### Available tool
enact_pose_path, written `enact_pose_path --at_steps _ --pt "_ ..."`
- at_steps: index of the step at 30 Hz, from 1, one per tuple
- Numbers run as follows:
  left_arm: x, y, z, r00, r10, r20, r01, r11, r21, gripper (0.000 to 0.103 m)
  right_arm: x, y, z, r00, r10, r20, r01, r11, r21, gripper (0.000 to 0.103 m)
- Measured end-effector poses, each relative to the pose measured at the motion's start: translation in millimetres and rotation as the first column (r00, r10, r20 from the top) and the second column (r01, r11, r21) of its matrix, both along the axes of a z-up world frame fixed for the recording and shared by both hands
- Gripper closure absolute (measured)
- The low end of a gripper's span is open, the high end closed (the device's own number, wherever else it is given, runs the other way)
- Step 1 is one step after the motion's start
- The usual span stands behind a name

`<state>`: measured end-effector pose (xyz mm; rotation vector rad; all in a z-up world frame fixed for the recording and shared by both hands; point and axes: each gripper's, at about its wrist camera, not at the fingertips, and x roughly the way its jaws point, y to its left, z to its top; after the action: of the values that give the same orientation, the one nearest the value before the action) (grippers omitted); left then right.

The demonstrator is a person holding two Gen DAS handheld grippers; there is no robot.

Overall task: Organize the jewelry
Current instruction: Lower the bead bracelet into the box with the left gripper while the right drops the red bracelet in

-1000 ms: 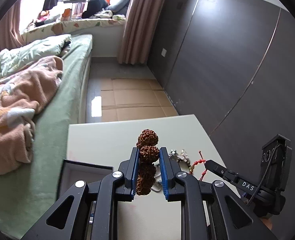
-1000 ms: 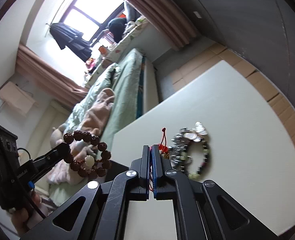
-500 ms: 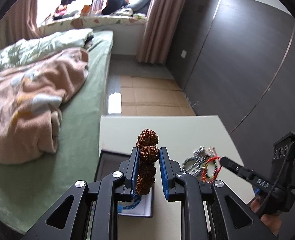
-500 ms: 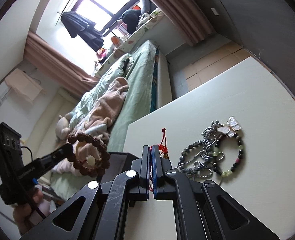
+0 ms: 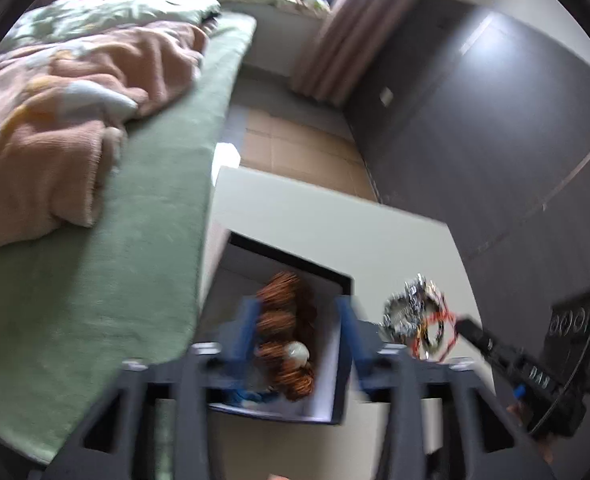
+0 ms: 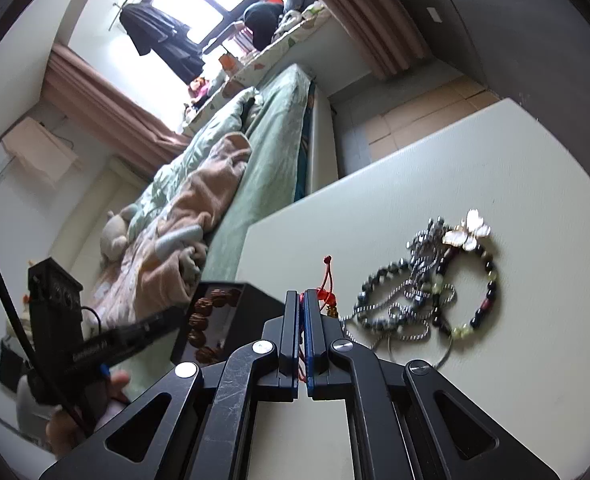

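Observation:
A brown seed-bead bracelet (image 5: 285,340) lies between the spread jaws of my left gripper (image 5: 299,332), over the open black jewelry box (image 5: 327,408). The view is blurred and the jaws stand apart from the beads. In the right wrist view the bracelet (image 6: 205,320) sits in the box (image 6: 251,312), with the left gripper (image 6: 151,330) beside it. My right gripper (image 6: 304,316) is shut on a red cord bracelet (image 6: 327,284) above the white table (image 6: 415,184). A tangle of bead bracelets and a chain with a butterfly charm (image 6: 427,288) lies on the table.
A bed with green sheet (image 5: 95,280) and pink blanket (image 5: 55,120) runs along the table's left side. A dark wardrobe wall (image 5: 495,120) stands to the right. The right gripper shows in the left wrist view (image 5: 507,364).
My left gripper has moved down over the box and opened, letting go of the brown bracelet into it. My right gripper stays shut on the red cord.

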<state>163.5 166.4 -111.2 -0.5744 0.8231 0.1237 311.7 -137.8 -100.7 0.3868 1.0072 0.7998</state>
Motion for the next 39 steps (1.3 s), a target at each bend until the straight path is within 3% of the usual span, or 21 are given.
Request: enact_pose_path --at_steps 2,7,23,24,25,26,27,28,33,39 --pt "-9 7 3 0.998 0.033 0.049 -0.033 0.999 -0.006 0.031 -5 3 -1 1.0 0.015 0.009 -0.015 1.0 -0.013 0.1" --pt "-24 19 7 0.992 0.059 0.108 -0.064 0.997 0.044 0.031 -13 7 4 0.998 0.063 0.023 -0.063 0.998 0.012 0.1" --pt "-49 45 3 0.98 0.121 0.161 -0.13 0.99 0.052 0.031 -27 104 56 0.965 0.222 0.137 -0.219 0.975 -0.042 0.099" --pt "-50 47 2 0.979 0.128 0.161 -0.137 0.989 0.046 0.031 -28 110 57 0.963 0.232 0.139 -0.226 0.973 -0.056 0.096" --pt "-51 48 2 0.978 0.134 0.16 -0.143 0.989 0.044 0.03 -28 118 58 0.959 0.252 0.133 -0.244 0.967 -0.075 0.083" --pt "-52 51 2 0.977 0.14 0.163 -0.148 0.988 0.036 0.022 -28 124 58 0.953 0.276 0.121 -0.267 0.96 -0.087 0.069" --pt "-54 53 2 0.975 0.146 0.17 -0.152 0.988 0.023 0.012 -27 128 58 0.951 0.287 0.112 -0.276 0.956 -0.098 0.037" --pt "-55 55 2 0.972 0.153 0.18 -0.157 0.987 0.009 0.009 -27 127 59 0.953 0.28 0.116 -0.269 0.957 -0.105 0.024" --pt "-56 52 8 0.97 0.157 0.187 -0.161 0.987 0.005 0.008 -21 112 71 0.958 0.251 0.137 -0.236 0.965 -0.115 0.023" --pt "-48 38 24 0.977 0.135 0.162 -0.144 0.989 0.043 0.008 -4 91 92 0.962 0.26 0.08 -0.234 0.941 -0.245 0.023"
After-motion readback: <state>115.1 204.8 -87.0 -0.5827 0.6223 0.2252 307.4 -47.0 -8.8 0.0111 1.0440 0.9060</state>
